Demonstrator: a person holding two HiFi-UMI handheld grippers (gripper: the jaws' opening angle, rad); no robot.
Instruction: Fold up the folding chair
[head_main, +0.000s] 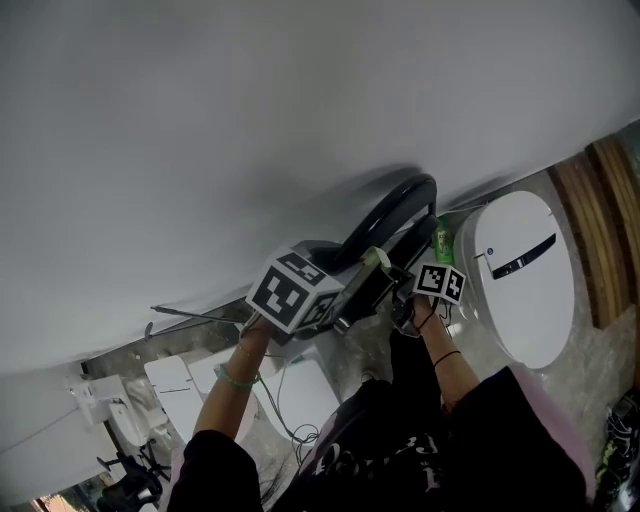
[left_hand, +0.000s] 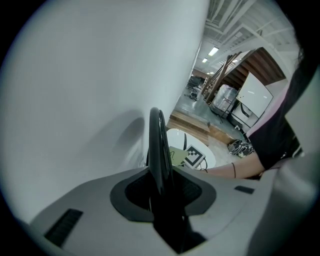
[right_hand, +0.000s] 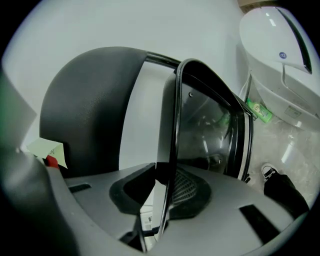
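Note:
The folding chair shows in the head view as a black curved tube frame (head_main: 398, 203) against a big white surface. My left gripper (head_main: 350, 298), under its marker cube, is shut on that frame. In the left gripper view the glossy black tube (left_hand: 158, 142) runs up between the jaws of the left gripper (left_hand: 162, 189), pinched by both pads. My right gripper (head_main: 412, 292) holds the frame from the right side. In the right gripper view the right gripper (right_hand: 162, 195) is shut on a thin black frame edge (right_hand: 175, 120). The dark padded chair panel (right_hand: 85, 112) lies to its left.
A large white surface (head_main: 250, 120) fills the top of the head view. A white oval device (head_main: 520, 275) stands on the stone floor at right, with a green bottle (head_main: 441, 240) beside it. Wooden boards (head_main: 600, 220) lie further right. White boxes and cables (head_main: 180, 385) sit at lower left.

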